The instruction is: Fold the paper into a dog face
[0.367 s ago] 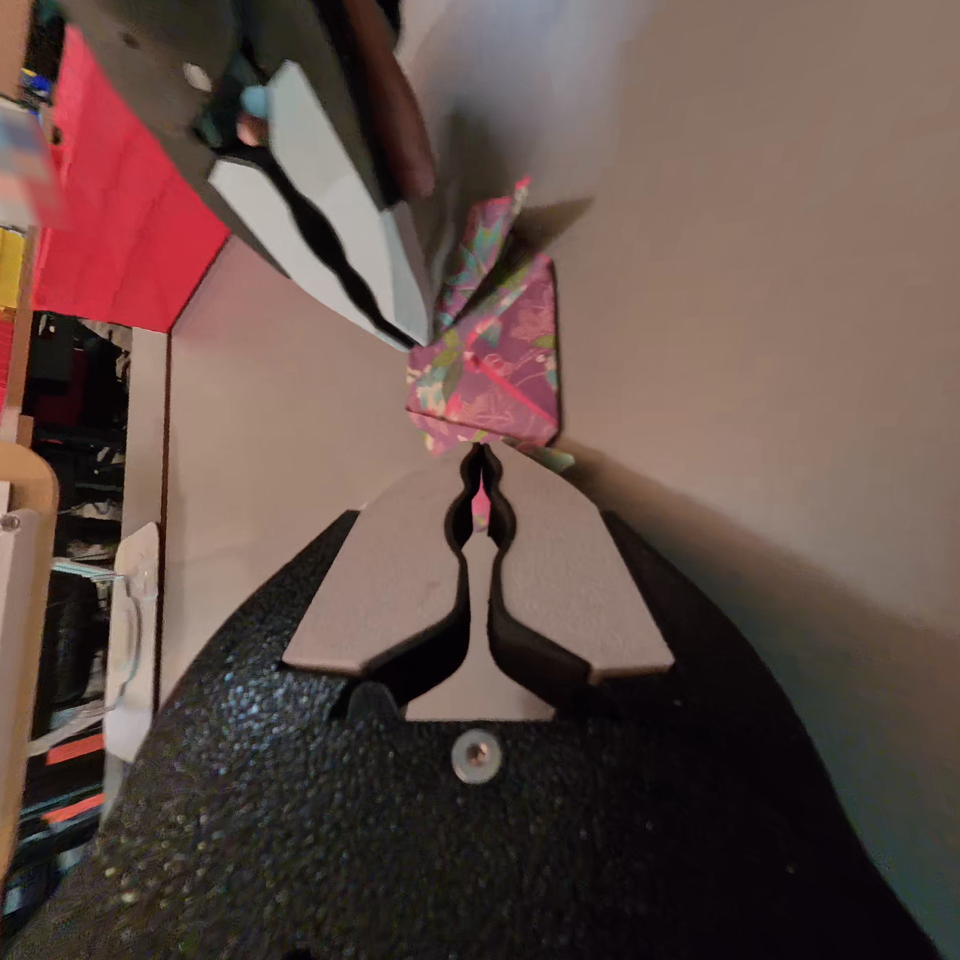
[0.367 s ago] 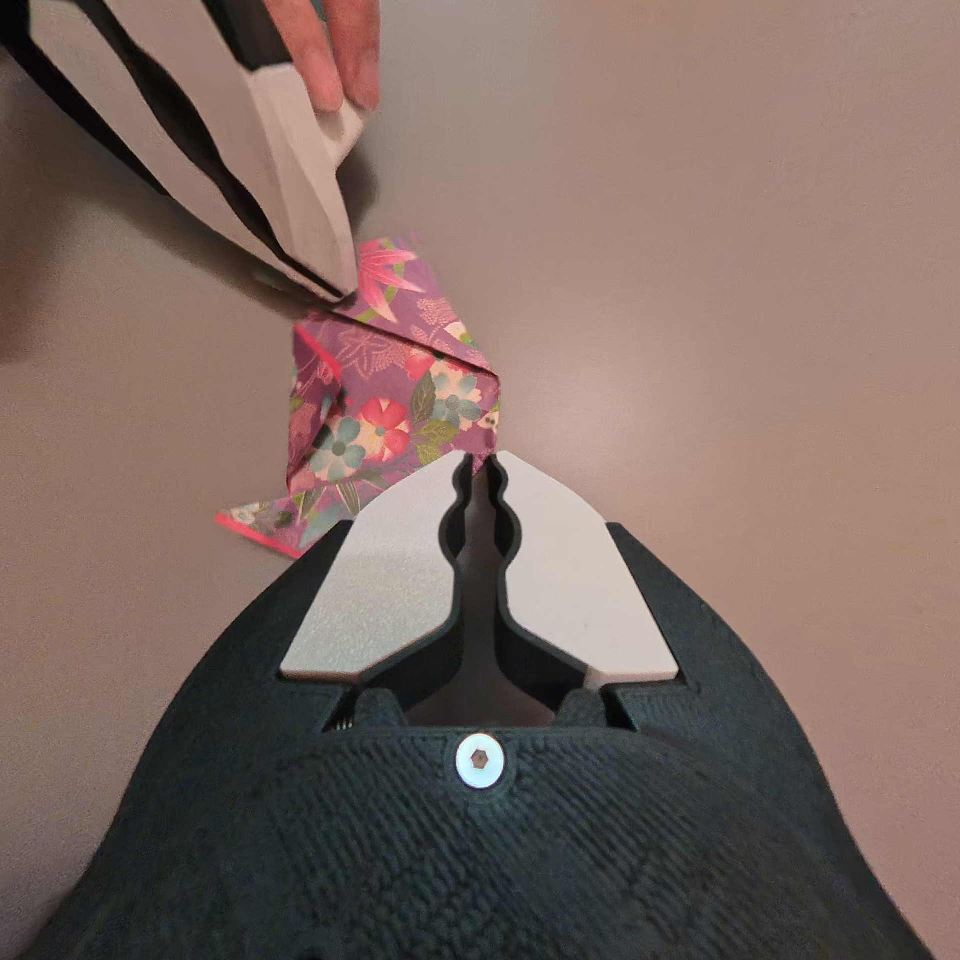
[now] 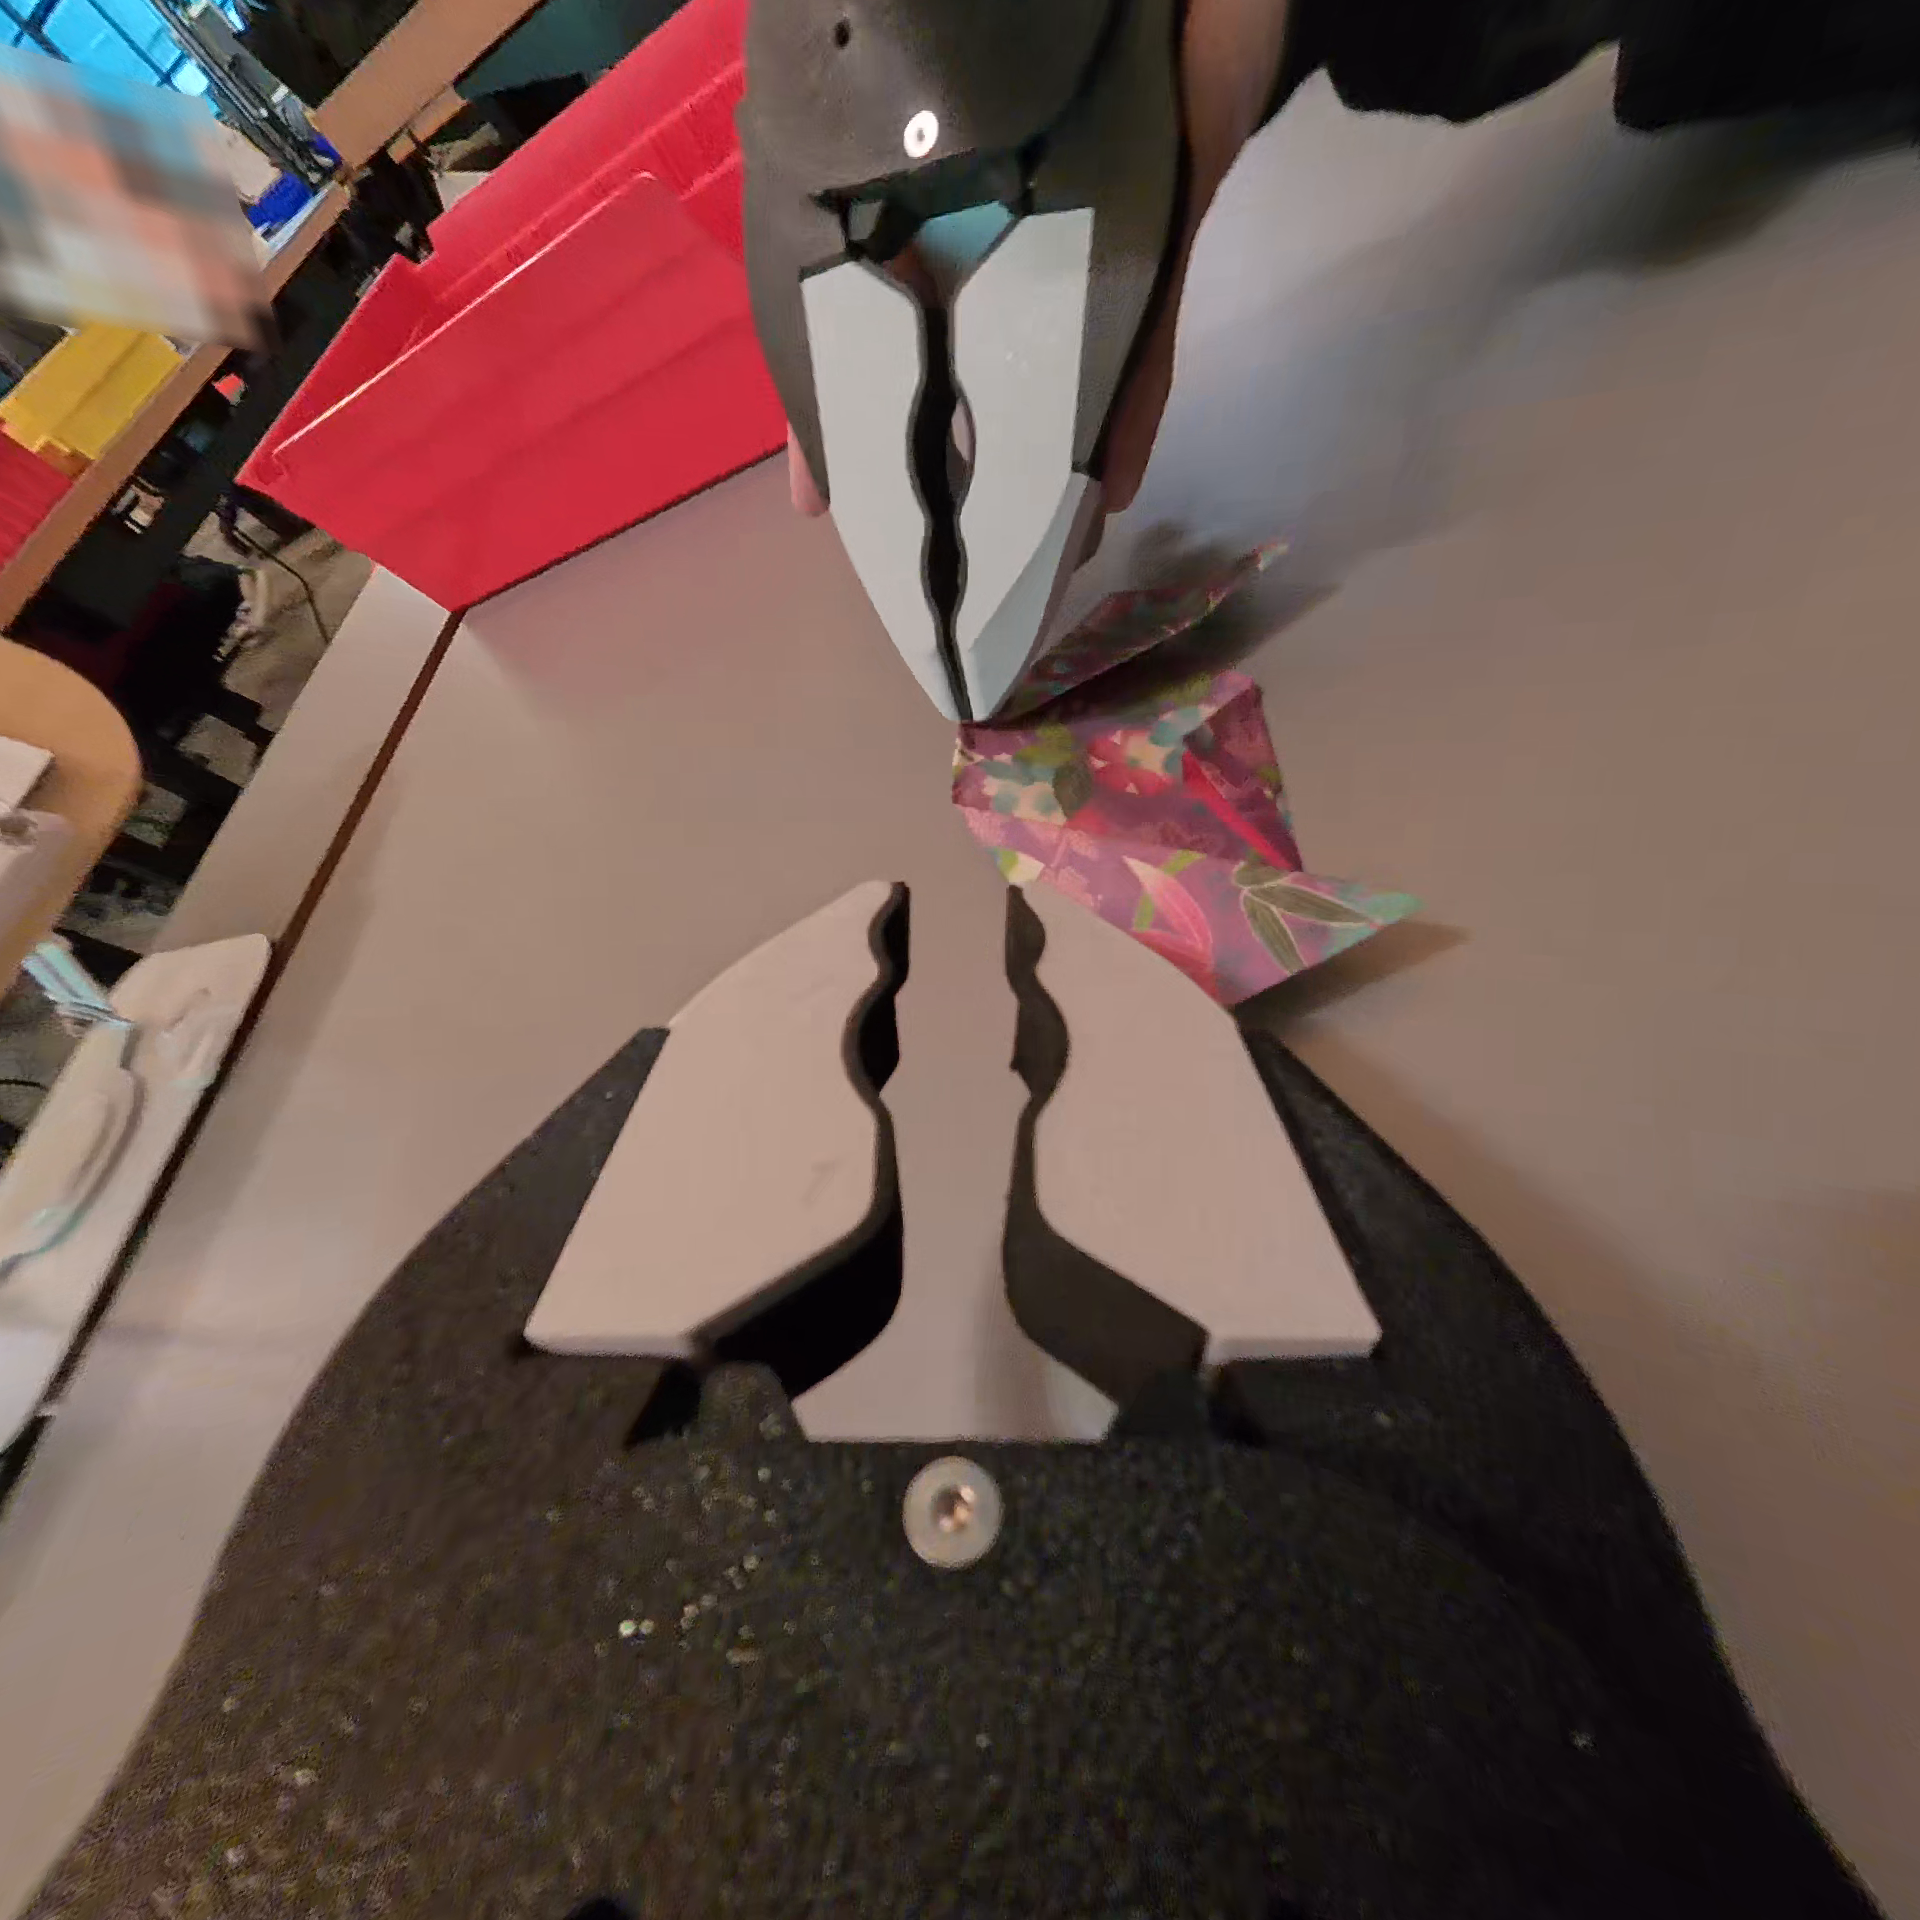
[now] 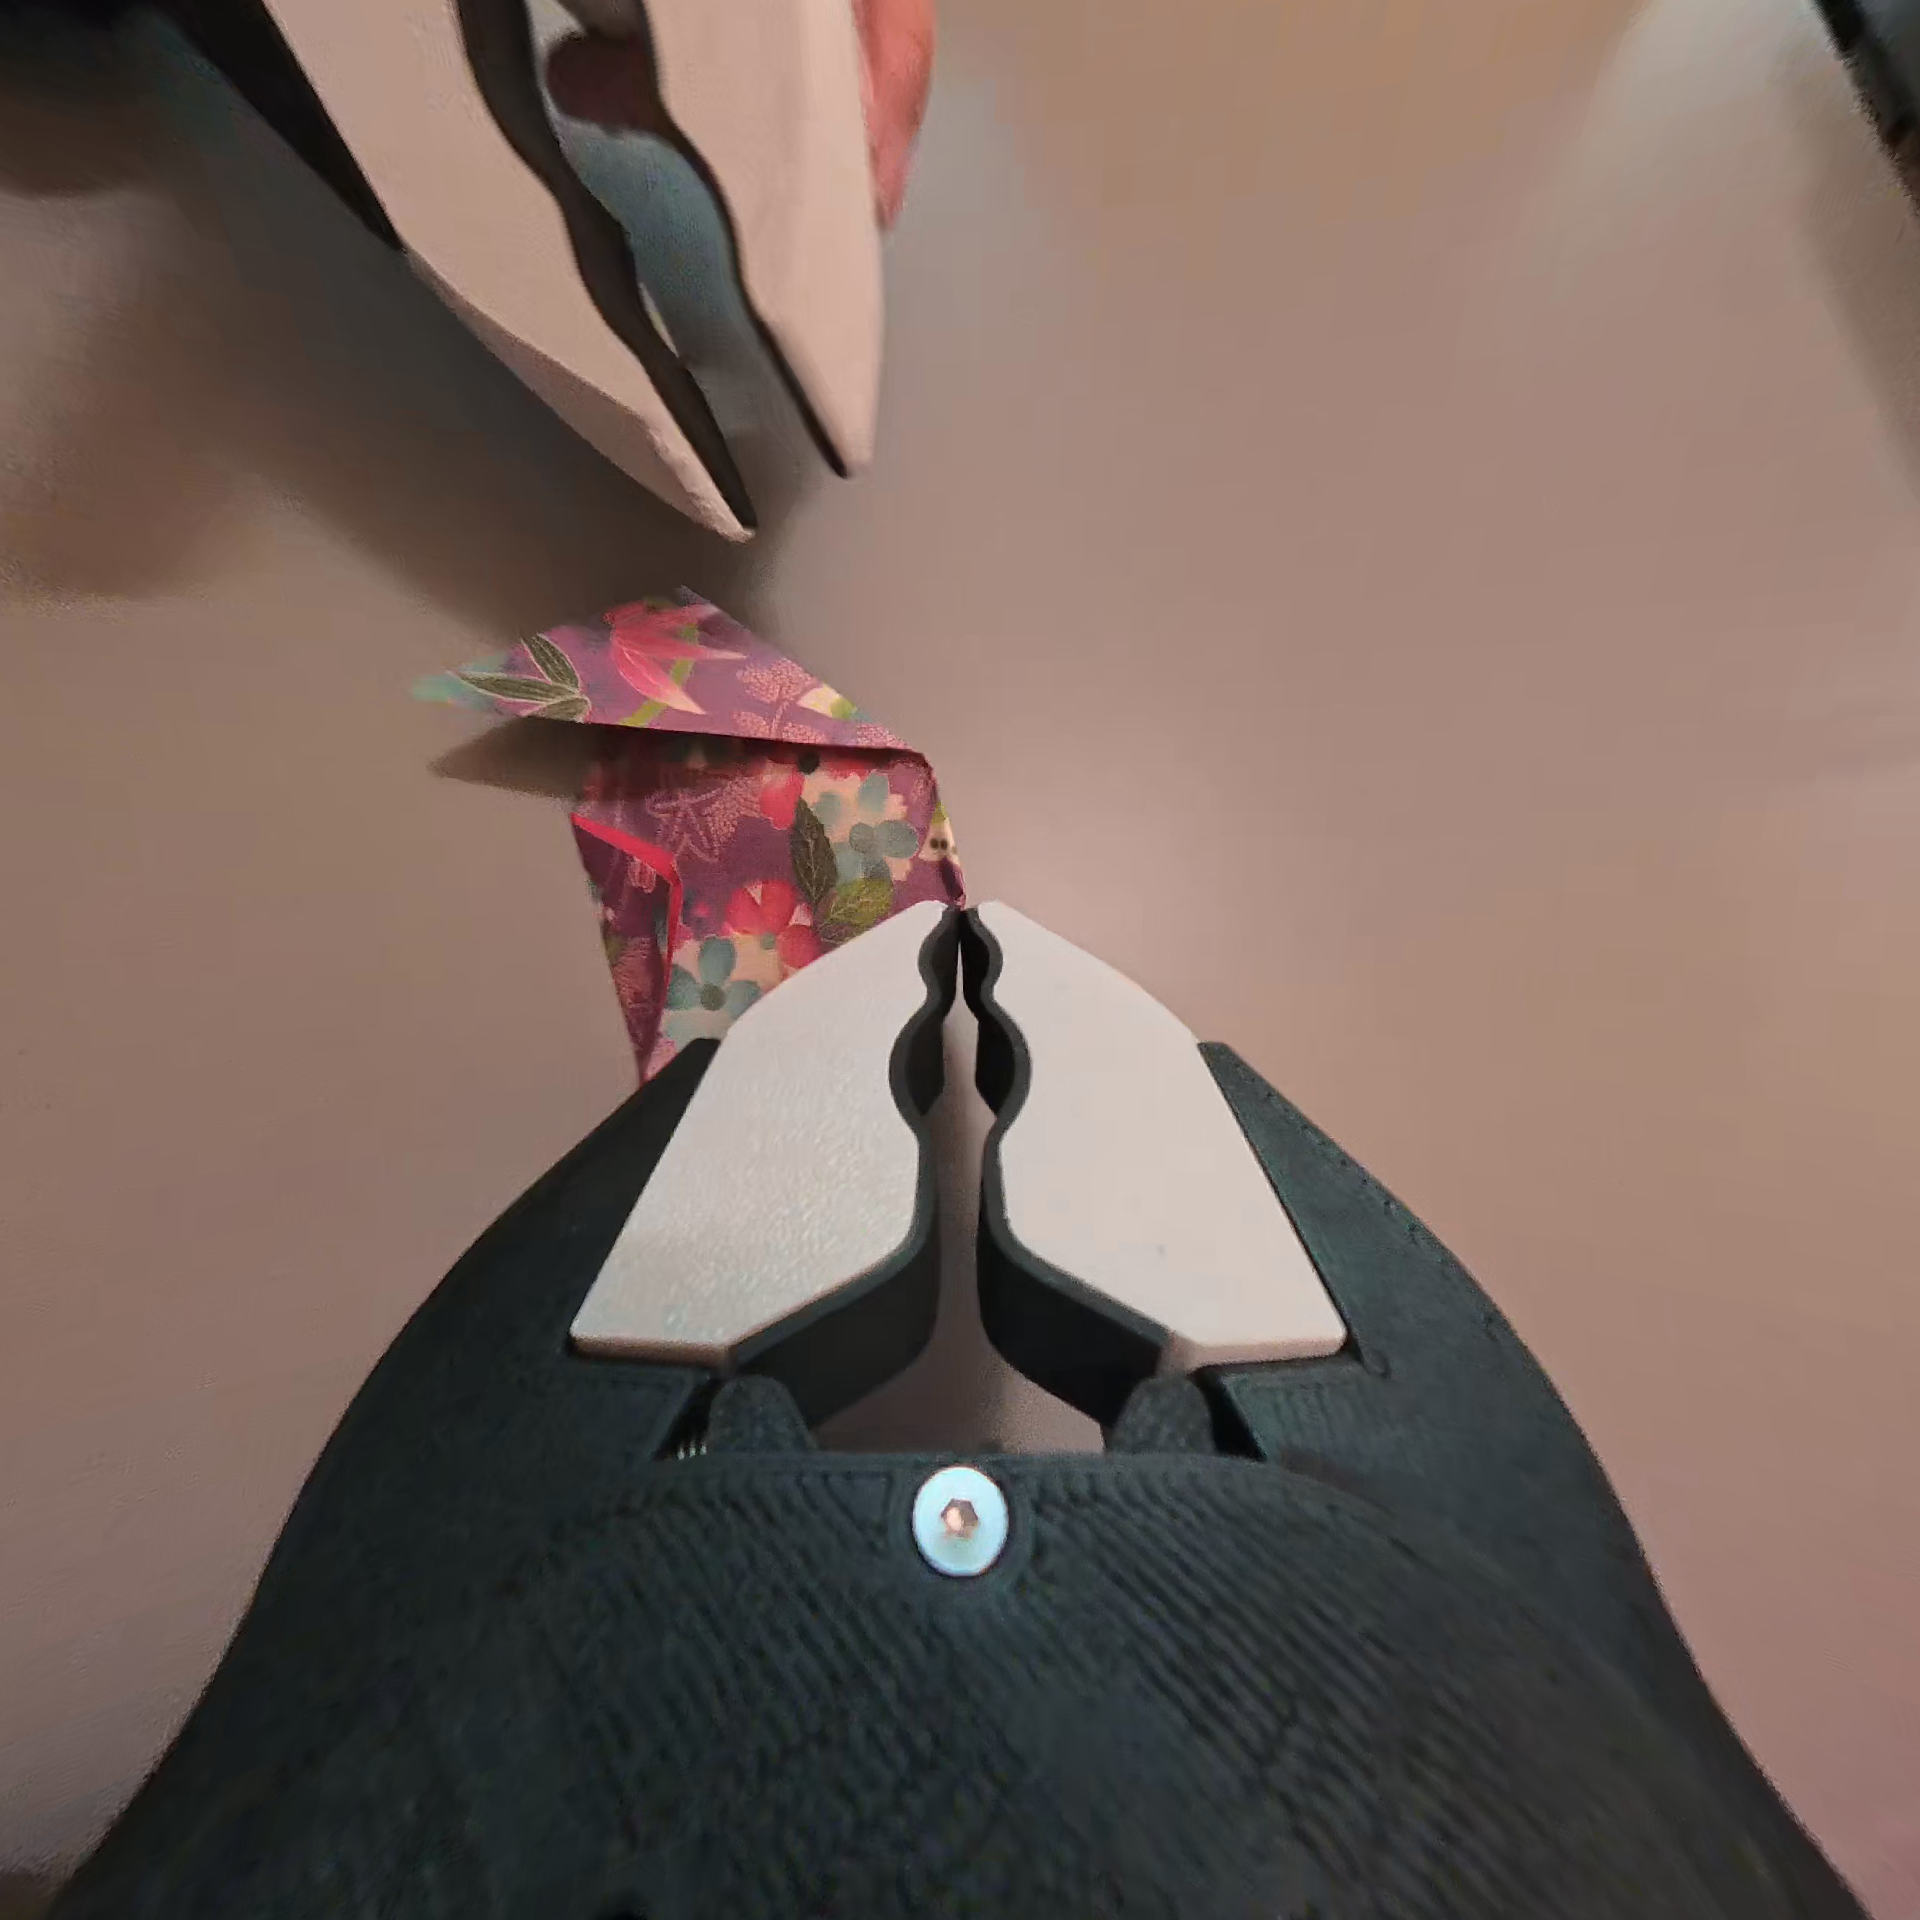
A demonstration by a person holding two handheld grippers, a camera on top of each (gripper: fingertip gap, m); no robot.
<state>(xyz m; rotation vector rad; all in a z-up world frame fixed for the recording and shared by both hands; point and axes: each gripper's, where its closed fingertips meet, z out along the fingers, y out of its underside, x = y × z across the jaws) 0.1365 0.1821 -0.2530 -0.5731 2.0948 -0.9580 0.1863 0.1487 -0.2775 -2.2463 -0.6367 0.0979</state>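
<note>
The folded floral purple paper (image 3: 1143, 821) lies on the grey table (image 3: 623, 831), with one flap sticking up. My left gripper (image 3: 956, 899) is open and empty, just left of the paper, its right finger (image 3: 1143, 1091) next to the near flap. My right gripper (image 4: 961, 912) is shut on the paper's (image 4: 748, 831) right corner. In the left wrist view the right gripper (image 3: 961, 712) points down onto the paper's far corner. In the right wrist view the left gripper (image 4: 795, 494) hovers open above the paper's far flap, apart from it.
A red bin (image 3: 540, 343) stands at the table's far left. A dark seam (image 3: 343, 800) runs along the table's left side, with a white plastic item (image 3: 104, 1091) beyond it. A person's fingers (image 4: 899, 104) hold the left gripper. One gripper's finger ends stand about 7 centimetres off the other's.
My left gripper opened, let go of the paper flap and drew back. My right gripper's pads, slightly apart before, came together on the paper's corner.
</note>
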